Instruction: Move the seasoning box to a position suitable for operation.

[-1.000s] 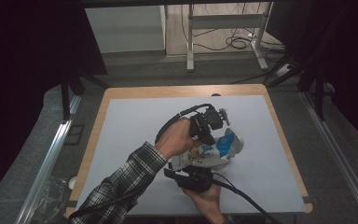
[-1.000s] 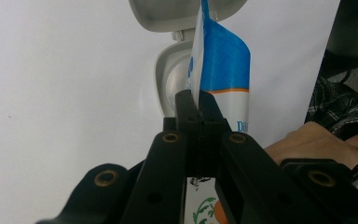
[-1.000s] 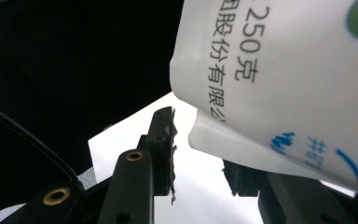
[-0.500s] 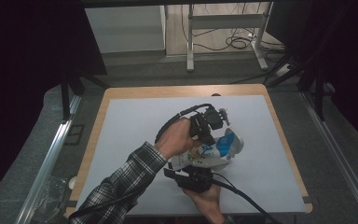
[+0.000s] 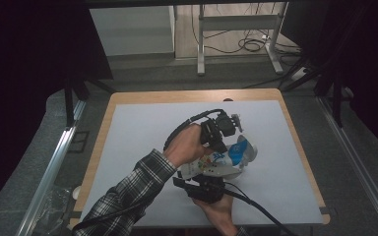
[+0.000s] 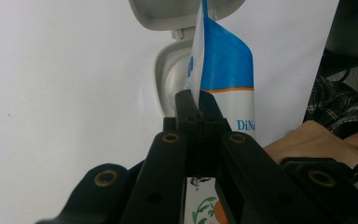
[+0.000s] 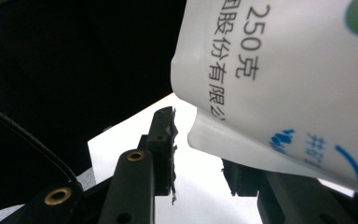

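Note:
A white printed pouch with a blue top lies between both hands at the middle of the table. My left gripper comes from the far side. Its jaws are shut on the thin sealed edge of the blue end. My right gripper sits at the pouch's near end. In the right gripper view the pouch's lower corner lies over the right finger, while the left finger stands apart from it with a gap. A white tub with its flip lid open stands just past the pouch.
A white sheet covers the wooden table, with bare room on the left and right. The tub sits right of the pouch. A plaid sleeve crosses the near left. Cables trail off the front edge.

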Demonstrator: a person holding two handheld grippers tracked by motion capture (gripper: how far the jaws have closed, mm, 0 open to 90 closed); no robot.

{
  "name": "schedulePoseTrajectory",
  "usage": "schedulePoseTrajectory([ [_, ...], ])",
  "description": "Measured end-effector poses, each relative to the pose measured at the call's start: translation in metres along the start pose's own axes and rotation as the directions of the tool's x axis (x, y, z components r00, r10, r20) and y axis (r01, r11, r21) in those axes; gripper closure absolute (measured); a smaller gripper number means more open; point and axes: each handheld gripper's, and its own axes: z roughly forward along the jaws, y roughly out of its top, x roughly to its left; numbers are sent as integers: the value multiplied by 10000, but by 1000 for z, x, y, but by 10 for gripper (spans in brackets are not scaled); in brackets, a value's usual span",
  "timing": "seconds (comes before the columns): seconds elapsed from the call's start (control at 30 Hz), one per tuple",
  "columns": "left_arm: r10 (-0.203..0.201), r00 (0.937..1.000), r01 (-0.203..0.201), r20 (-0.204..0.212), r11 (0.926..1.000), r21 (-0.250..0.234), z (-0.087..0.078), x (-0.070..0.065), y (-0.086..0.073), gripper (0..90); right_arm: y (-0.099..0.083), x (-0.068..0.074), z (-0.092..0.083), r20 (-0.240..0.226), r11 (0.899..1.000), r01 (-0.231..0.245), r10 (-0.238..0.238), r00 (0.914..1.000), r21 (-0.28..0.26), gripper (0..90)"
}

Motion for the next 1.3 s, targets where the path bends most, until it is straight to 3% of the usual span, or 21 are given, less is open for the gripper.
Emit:
schedulePoseTrajectory([
  [0.93, 9, 10000, -9, 58, 10000, 61, 0, 1, 0, 900, 1, 0, -1, 35, 10000, -27, 28, 10000, -55, 727],
  [1.3, 25, 9999, -26, 137, 10000, 59, 1, -1, 1, 900, 0, 0, 0, -3, 10000, 85, -85, 10000, -25, 823],
])
